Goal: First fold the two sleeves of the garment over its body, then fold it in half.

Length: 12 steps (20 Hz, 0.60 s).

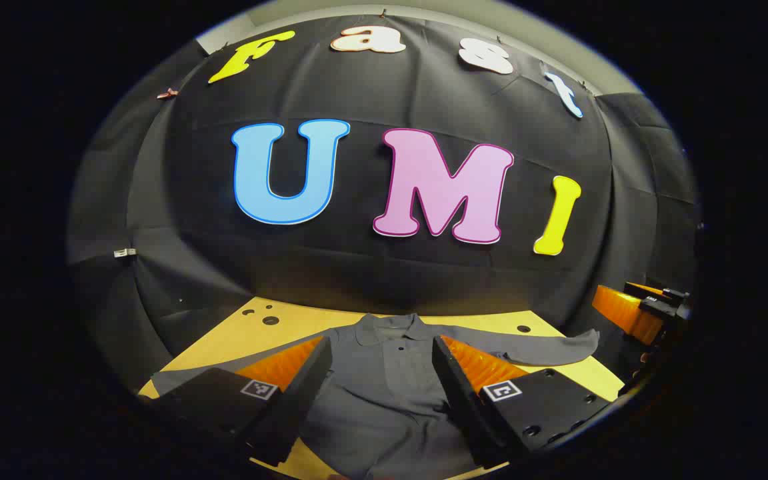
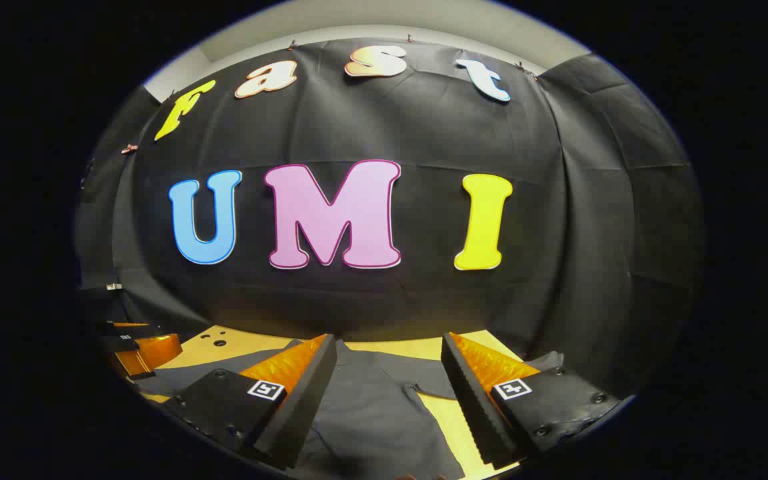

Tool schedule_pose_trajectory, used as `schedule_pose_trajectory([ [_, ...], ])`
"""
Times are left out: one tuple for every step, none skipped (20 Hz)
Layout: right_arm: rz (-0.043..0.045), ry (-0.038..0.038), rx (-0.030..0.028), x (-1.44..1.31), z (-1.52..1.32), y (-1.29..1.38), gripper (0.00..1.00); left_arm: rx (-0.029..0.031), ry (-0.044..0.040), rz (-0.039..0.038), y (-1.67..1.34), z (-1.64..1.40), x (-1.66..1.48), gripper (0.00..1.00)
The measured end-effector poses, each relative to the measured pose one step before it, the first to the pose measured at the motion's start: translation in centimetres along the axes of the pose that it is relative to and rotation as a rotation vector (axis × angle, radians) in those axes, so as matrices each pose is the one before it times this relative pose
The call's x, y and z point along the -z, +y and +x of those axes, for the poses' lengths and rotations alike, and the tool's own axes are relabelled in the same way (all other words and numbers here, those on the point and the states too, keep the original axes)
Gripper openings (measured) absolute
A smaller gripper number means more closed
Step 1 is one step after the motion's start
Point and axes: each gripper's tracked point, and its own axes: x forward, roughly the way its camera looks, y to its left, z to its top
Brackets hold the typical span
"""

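A dark grey polo shirt [image 1: 384, 393] lies flat on the yellow table [image 1: 291, 323], collar toward the booth wall. Its right sleeve [image 1: 544, 347] stretches out sideways toward the table's right edge. My left gripper [image 1: 381, 353] hovers open above the shirt's chest, its fingers either side of the button placket, nothing between them. In the right gripper view the shirt's body [image 2: 371, 413] and a sleeve [image 2: 424, 380] lie beneath my right gripper [image 2: 389, 357], which is also open and empty above the cloth. The right gripper [image 1: 637, 310] appears at the far right of the left gripper view.
The yellow table [image 2: 437, 347] has several small holes near its far left corner [image 1: 267, 317]. Black cloth walls close in right behind the table. The other gripper's orange finger [image 2: 144, 353] shows at the left edge of the right gripper view.
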Motion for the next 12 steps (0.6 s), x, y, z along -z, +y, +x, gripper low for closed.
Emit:
schedule_pose_trajectory([
  [0.00908, 0.00377, 0.00753, 0.221, 0.107, -0.283, 0.98, -0.00578, 0.00035, 0.0033, 0.039, 0.043, -0.092, 0.96],
  [0.0002, 0.00165, 0.0064, 0.064, 0.192, -0.324, 0.98, -0.00324, 0.00062, 0.00306, -0.004, 0.085, 0.17, 0.96],
  [-0.00288, 0.00747, 0.00196, 0.318, 0.144, -0.128, 0.98, -0.00142, 0.00163, 0.00309, -0.024, 0.104, -0.052, 0.95],
  [-0.00156, 0.00854, -0.0005, 0.269, 0.132, -0.132, 0.98, -0.00276, 0.00187, 0.00247, 0.047, -0.043, 0.177, 0.96],
  [0.00192, 0.00585, -0.001, 0.145, 0.151, -0.159, 0.97, -0.00114, 0.00117, 0.00108, 0.033, -0.069, 0.109, 0.96],
  [0.00315, 0.00104, 0.00078, -0.031, 0.076, -0.194, 0.97, -0.00155, 0.00099, 0.00114, -0.035, -0.016, 0.173, 0.96],
  [0.00397, 0.00342, -0.00072, 0.102, 0.094, -0.089, 0.97, -0.00306, 0.00068, 0.00258, -0.002, -0.087, -0.016, 0.96],
  [0.00051, 0.00397, -0.00155, 0.022, 0.143, -0.051, 0.97, -0.00531, 0.00098, 0.0049, 0.112, -0.103, 0.161, 0.96],
  [-0.0022, 0.00303, -0.00287, 0.237, 0.083, 0.013, 0.97, -0.0027, -0.00002, 0.00391, 0.039, -0.034, 0.005, 0.96],
  [-0.00221, 0.00661, -0.00511, 0.108, 0.116, 0.059, 0.97, -0.00167, -0.00365, 0.0038, 0.02, -0.103, 0.057, 0.96],
  [-0.00158, 0.00098, -0.00695, 0.133, 0.145, 0.083, 0.97, -0.00126, -0.00609, 0.0022, 0.062, -0.041, -0.085, 0.96],
  [-0.00208, -0.00383, -0.003, -0.002, 0.173, -0.008, 0.97, -0.00072, -0.00688, 0.00159, 0.044, 0.007, 0.148, 0.95],
])
